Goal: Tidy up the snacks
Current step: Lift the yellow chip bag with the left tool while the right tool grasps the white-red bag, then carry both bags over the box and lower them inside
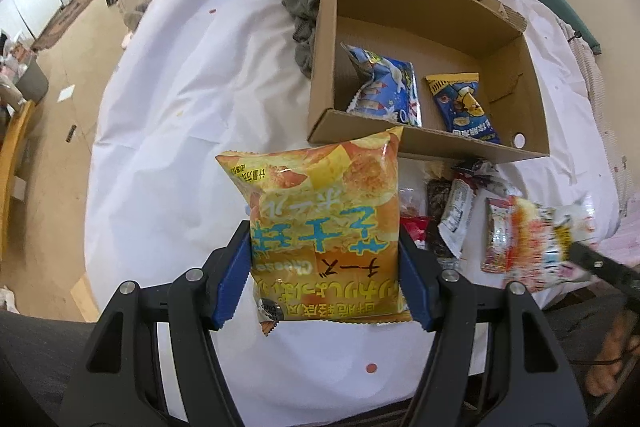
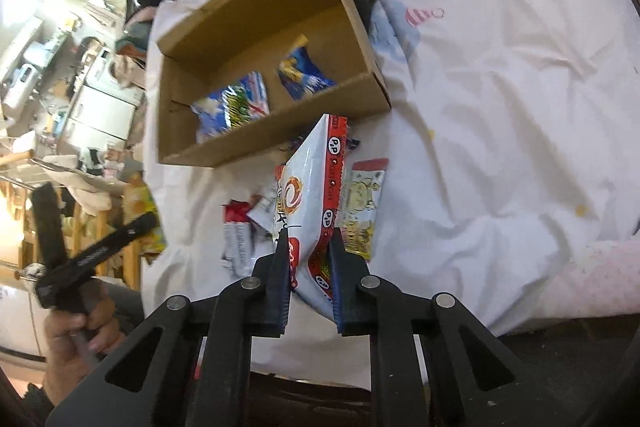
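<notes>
Left wrist view: my left tongs (image 1: 324, 267) grip the yellow chip bag (image 1: 320, 227) just short of the cardboard box (image 1: 420, 143) on the bed (image 1: 180, 87). My right tongs (image 2: 309, 239) are clamped on the white snack bag (image 2: 316, 195), above the loose packets (image 2: 362, 203)

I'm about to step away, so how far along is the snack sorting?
Done: two blue packets lie in the cardboard box. In hand: left hand-held gripper holds the yellow chip bag, right the white bag. Left: loose packets outside.
</notes>
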Tool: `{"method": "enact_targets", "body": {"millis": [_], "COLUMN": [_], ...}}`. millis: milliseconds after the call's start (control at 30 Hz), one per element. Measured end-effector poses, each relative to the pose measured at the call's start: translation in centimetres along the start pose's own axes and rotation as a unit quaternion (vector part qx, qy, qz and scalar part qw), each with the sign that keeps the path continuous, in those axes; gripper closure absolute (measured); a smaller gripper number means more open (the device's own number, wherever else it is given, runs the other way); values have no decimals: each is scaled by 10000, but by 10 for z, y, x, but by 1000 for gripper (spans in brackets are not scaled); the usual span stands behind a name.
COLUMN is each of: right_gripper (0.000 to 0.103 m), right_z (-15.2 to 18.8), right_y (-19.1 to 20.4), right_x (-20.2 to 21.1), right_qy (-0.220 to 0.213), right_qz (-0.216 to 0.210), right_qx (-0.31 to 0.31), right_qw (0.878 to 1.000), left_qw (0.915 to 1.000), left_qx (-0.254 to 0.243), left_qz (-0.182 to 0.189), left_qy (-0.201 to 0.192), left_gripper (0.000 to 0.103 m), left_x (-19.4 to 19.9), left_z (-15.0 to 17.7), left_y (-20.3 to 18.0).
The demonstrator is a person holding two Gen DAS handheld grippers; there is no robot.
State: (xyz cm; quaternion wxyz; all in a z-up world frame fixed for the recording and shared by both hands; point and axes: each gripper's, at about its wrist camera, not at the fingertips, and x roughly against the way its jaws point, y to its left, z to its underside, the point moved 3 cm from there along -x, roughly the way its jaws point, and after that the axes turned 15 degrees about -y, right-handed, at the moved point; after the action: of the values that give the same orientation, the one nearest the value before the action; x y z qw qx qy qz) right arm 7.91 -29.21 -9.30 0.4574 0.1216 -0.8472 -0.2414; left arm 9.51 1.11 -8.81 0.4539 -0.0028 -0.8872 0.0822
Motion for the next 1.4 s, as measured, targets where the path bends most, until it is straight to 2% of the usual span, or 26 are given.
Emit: {"method": "enact_targets", "body": {"millis": [200,300,400,633,967,1100,1233,1400], "right_gripper": [86,86,86,86,86,86,86,86], "right_z": [-18,-27,-46,-81,-123,-126,-118,-114], "right_y": [17,23,27,28,30,20,9,17], "right_x": [27,33,39,35,-9,-35,-54,-63], "right_qy": [-454,-676,-919,-1177,-1241,-1210,-1075,-1033], "right_qz": [-862,-1080,-1283,-1315,-1239,-1002,-816,-717], "right_qx": [-191,-221,-316,-332,-356,-271,-386,-135], "right_qw": [9951,9916,9870,9837,9839,9872,9901,9920], "left_qw": [9983,9957,9943,9929,9884,9867,9910,9895], "left_qx": [-215,-272,-280,-406,-797,-902,-740,-906], "left_qz": [-5,1,2,-31,37,-22,-29,-147], "left_qy": [-550,-887,-1028,-1121,-1296,-1351,-1115,-1121], "left_gripper": [40,40,40,40,40,40,40,40], "left_x": [20,35,41,34,12,-5,-30,-44], "left_z": [-10,-24,-38,-76,-118,-123,-114,-110], "left_y": [-2,-5,-8,-19,-51,-59,-57,-61]}}
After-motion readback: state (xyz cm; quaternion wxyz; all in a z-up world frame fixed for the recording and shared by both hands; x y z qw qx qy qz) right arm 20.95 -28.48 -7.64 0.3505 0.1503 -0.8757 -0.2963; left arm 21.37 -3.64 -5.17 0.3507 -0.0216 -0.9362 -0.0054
